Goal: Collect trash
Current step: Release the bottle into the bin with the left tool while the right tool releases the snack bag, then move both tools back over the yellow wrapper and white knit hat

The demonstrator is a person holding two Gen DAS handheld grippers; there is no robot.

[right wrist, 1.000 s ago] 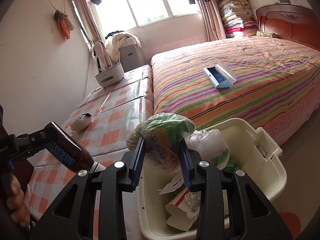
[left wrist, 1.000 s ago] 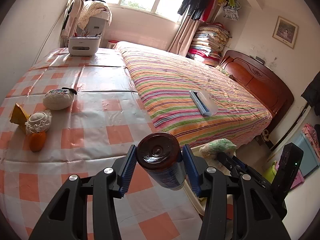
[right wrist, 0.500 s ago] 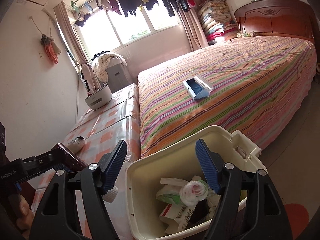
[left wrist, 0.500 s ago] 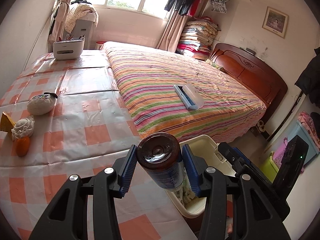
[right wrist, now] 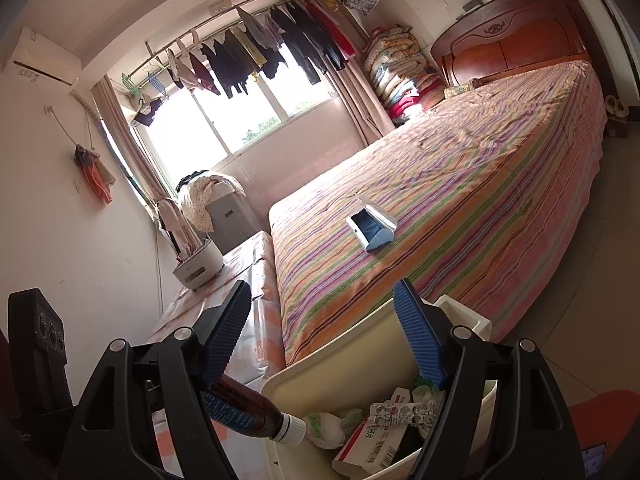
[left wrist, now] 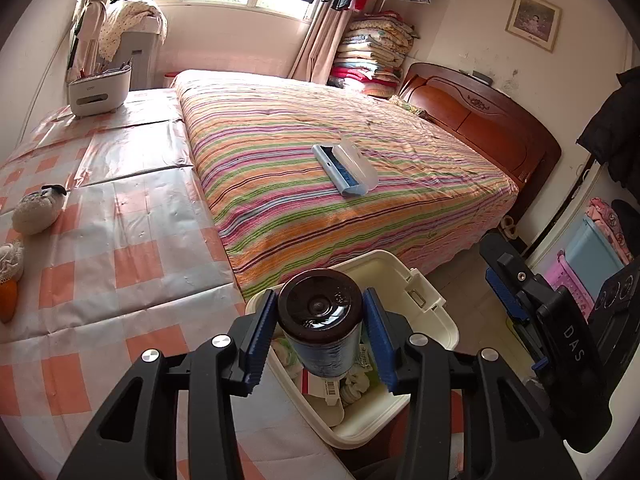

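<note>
The left gripper (left wrist: 318,330) fingers clamped a brown bottle (left wrist: 316,320) over the cream bin (left wrist: 424,300); at three o'clock, the right gripper (right wrist: 324,334) fingers had just spread apart, empty.

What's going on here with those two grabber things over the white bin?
A person is clearing up trash in a bedroom with tongs in each hand. The left tongs grip a brown bottle and hold it, cap down, over the edge of a cream bin that stands between the checked table and the striped bed. The right tongs have just been opening and hold nothing. Wrappers and a small box already lie in the bin.
</note>
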